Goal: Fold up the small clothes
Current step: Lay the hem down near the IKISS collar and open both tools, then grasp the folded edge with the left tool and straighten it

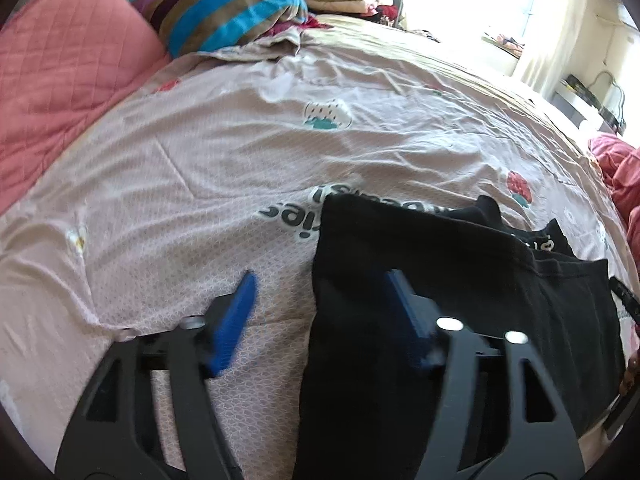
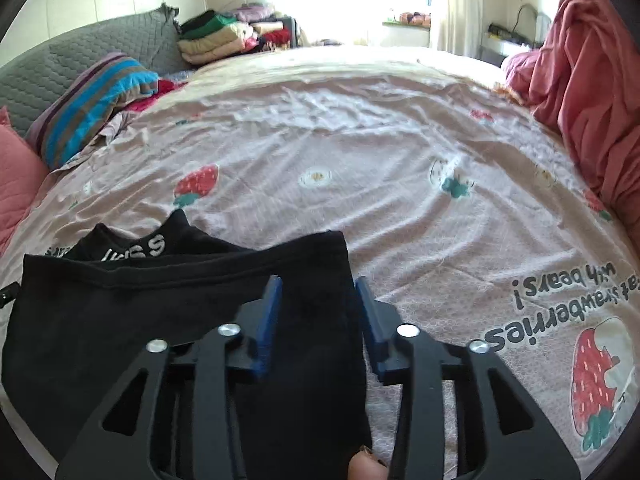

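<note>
both claws are spread and grasp nothing. left claw hangs over the left edge of the black garment, 1 blue finger above bare bedsheet and the other above black cloth. right claw straddles the garment's right edge, its 2 fingers on either side of a strip of cloth with a clear gap between; whether the pads touch the fabric cannot be told.

the black garment lies flat on the near part of the bed, partly folded, with a layer carrying white lettering peeking out at its far side. it looks like thin knit: light, limp, and likely to sag and drag its under-layers along when lifted. the sensible holds are the 2 near corners or the side hems, pinching all layers at once so the fold stays square.

the near hem is hidden beneath both claws, the lettering is too cut off to read, and a fingertip shows at the bottom edge of the right view.

farther off, a striped pillow, a pink quilted cushion, a pink blanket and a stack of folded clothes sit near the blown-out window.
</note>
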### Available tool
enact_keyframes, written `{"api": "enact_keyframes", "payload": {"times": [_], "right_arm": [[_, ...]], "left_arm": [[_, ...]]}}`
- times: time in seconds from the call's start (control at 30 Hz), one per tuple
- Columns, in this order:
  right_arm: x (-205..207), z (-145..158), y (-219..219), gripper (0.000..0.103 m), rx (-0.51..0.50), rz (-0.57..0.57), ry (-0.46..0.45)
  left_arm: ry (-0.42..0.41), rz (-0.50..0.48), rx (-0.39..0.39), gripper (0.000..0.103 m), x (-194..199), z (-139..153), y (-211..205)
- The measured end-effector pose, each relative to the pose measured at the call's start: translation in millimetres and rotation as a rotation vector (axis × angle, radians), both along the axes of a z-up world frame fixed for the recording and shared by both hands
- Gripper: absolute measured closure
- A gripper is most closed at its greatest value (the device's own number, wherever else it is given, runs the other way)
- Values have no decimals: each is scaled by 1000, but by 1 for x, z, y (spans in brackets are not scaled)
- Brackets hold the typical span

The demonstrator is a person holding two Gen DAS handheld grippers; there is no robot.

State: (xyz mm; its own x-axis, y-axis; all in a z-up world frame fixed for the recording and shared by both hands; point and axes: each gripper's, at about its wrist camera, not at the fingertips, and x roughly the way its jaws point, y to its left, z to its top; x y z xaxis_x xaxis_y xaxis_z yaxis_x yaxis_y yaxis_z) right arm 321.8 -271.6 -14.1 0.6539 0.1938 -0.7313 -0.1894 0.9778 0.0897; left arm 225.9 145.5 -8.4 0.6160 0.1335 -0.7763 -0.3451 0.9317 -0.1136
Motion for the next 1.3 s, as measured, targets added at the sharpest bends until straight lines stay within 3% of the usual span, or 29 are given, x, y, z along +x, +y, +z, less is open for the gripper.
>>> {"api": "enact_keyframes", "payload": {"times": [0.07,0.17,0.2,0.23,0.27,0.33,0.37,0.7,0.93,1.2,1.3], "right_arm": [[5,-3,0,47,-12,6,25],[7,-6,3,46,7,37,42],[8,-8,4,47,11,41,45],[8,-9,4,54,10,42,47],[8,-10,5,75,9,42,47],[6,-10,4,91,21,46,35],[4,-9,2,94,30,46,25],[2,22,-17,95,113,0,-71],[2,5,-6,95,18,-17,-62],[-3,-7,1,93,-70,-43,-58],[-7,-6,3,82,-102,-53,-58]], "left_arm": [[7,8,-8,33,2,-5,2],[16,-4,-12,34,4,-12,0],[17,-7,-8,42,5,-13,-1],[15,-14,-6,59,5,-14,-2],[9,-26,-10,69,5,-14,-4],[2,-42,-4,95,6,-13,-8],[-5,-51,16,98,5,-10,-11],[-121,-53,81,100,0,38,-14],[-50,-37,142,103,15,12,-13],[-17,-43,145,101,12,-2,-13],[-11,-47,152,99,10,-1,-14]]}}
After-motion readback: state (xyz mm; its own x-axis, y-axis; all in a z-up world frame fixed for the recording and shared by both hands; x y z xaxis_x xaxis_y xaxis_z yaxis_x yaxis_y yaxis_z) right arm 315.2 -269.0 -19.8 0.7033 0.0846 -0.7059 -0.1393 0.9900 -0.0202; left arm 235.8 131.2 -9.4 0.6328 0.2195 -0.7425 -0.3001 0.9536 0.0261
